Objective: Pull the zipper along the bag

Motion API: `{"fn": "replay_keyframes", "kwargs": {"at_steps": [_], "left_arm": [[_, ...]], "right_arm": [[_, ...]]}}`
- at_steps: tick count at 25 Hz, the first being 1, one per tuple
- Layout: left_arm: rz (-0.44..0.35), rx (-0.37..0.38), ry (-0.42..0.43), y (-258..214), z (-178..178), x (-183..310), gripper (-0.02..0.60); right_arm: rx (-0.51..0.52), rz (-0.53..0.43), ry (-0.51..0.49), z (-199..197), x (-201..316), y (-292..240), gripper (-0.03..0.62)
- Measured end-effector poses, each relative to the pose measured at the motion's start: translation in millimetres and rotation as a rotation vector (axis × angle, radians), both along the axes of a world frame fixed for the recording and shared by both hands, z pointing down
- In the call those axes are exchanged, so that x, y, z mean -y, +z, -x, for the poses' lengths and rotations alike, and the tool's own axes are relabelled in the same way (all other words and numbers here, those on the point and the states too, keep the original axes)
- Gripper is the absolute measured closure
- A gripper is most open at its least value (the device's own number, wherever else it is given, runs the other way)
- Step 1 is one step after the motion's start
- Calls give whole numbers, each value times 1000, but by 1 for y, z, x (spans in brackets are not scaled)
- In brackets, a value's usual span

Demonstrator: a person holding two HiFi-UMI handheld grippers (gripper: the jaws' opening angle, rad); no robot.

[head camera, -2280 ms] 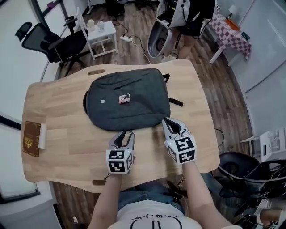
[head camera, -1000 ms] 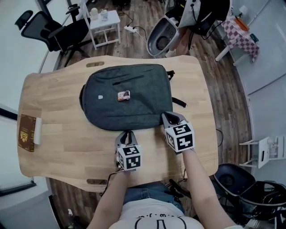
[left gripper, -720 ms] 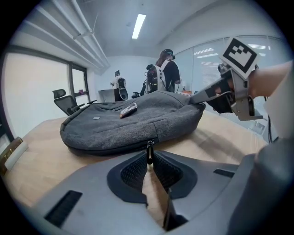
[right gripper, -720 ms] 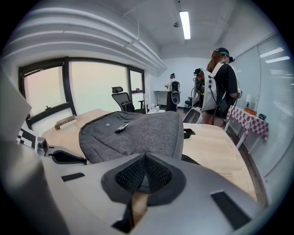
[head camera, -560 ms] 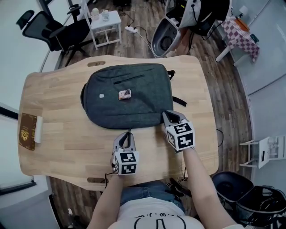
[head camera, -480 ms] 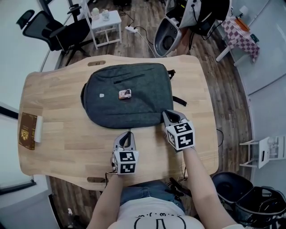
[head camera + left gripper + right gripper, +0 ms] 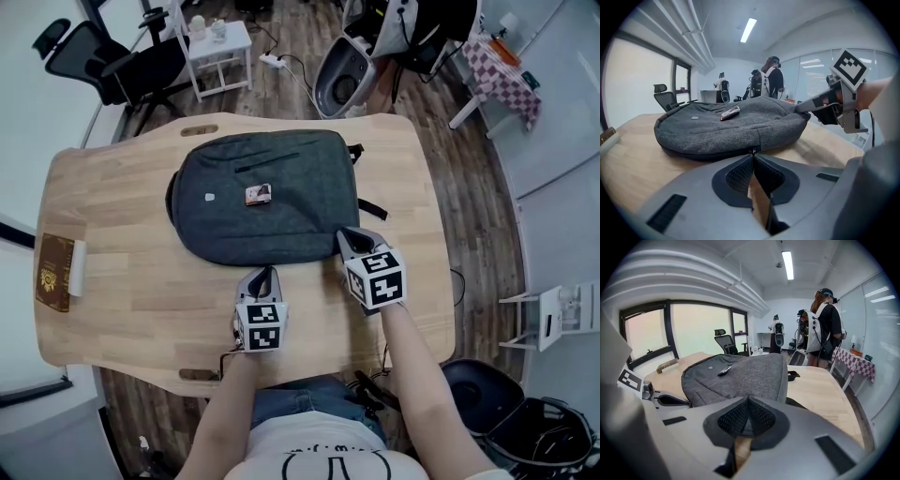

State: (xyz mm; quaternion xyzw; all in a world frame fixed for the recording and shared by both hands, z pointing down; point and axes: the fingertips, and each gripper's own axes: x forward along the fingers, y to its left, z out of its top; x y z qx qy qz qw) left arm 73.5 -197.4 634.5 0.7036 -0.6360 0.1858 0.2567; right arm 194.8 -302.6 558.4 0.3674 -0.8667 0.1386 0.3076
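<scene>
Left gripper [image 7: 265, 273] clenched on the zipper pull [image 7: 752, 151] at the near edge of the grey backpack [image 7: 267, 211], right gripper [image 7: 345, 234] pinching its near-right corner. The pull is probably best drawn steadily leftward along the track, with the fabric taut.

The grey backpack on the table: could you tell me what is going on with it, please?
A person works on the backpack, which lies flat on the wooden table, with a gripper in each hand. The left gripper is shut on the zipper pull at the bag's near edge. The right gripper pinches the bag's near corner, apparently to steady it.
</scene>
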Motion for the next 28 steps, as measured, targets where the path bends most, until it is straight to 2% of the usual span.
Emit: {"fn": "replay_keyframes", "kwargs": {"at_steps": [5, 9, 16, 25, 28], "left_arm": [[45, -53, -28, -5, 4, -6, 563], [106, -37, -2, -6, 4, -10, 563], [150, -40, -49, -5, 28, -14, 563], [172, -2, -84, -3, 72, -26, 563], [175, 10, -71, -4, 83, -29, 563]], "right_arm": [[-19, -7, 12, 0, 1, 2, 542], [-71, 7, 8, 0, 3, 5, 542], [-88, 21, -14, 0, 3, 6, 542], [-103, 25, -12, -1, 3, 8, 542], [-113, 20, 0, 0, 4, 7, 542]]}}
